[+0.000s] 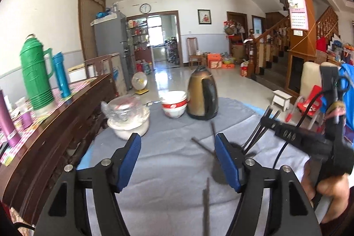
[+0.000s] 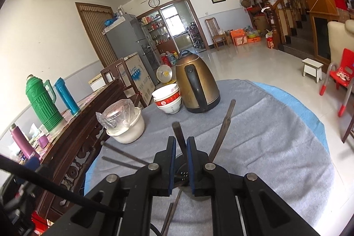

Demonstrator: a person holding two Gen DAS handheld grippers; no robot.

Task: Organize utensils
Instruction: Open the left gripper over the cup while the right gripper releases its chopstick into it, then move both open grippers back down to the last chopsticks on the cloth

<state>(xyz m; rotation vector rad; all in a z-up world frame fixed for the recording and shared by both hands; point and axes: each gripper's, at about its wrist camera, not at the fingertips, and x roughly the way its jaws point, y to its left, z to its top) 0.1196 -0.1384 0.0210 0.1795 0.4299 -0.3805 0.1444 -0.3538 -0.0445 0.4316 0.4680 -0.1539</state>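
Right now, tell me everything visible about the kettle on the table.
The kettle is a bronze-gold metal jug that looks worn and scuffed, with a black strap handle facing the right wrist camera, a dark base ring and a closed lid with a black loop. It stands upright at the far side of the grey cloth. The stacked bowls sit close at its left; contact cannot be confirmed.

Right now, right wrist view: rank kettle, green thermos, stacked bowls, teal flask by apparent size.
1. Kettle
2. Green thermos
3. Stacked bowls and teal flask: look alike, not ranked. The kettle and bowls sit nearer the camera, so true sizes stay unsure.
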